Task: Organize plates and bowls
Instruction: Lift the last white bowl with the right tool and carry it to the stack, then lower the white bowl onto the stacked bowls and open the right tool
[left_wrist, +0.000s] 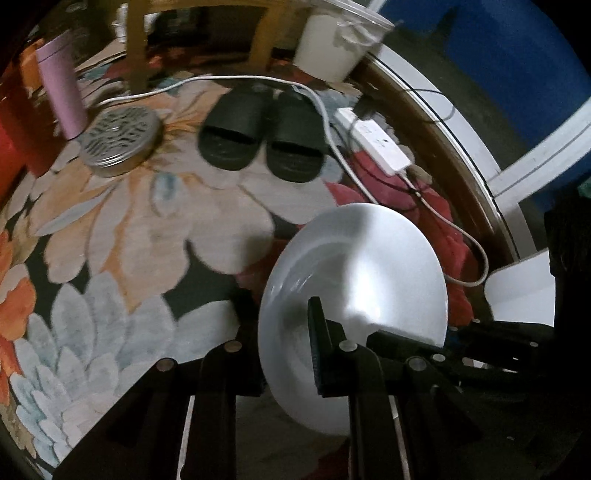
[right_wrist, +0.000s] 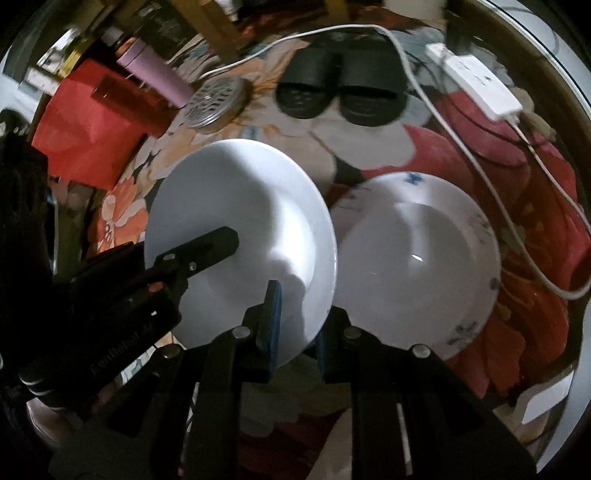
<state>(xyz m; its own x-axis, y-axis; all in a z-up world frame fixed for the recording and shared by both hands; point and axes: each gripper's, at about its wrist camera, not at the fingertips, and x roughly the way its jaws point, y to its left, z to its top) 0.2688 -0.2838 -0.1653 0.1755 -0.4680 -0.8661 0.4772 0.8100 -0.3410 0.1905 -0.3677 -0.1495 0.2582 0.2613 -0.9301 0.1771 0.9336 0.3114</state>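
Here, in the left wrist view, the left gripper (left_wrist: 295, 354) has its fingers clenched on a white plate's (left_wrist: 369, 258) rim at five o'clock, above the floral rug (left_wrist: 110, 229). In the right wrist view, the right gripper (right_wrist: 295, 325) grasps the same plate (right_wrist: 251, 192) at its six o'clock edge, a patterned bowl (right_wrist: 417, 258) just beside at three o'clock.

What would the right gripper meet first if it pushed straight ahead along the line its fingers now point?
The right gripper already straddles the rim of the plain white plate, so it would drive further onto that plate at once. Beyond it lie the black slippers, though depth is uncertain.
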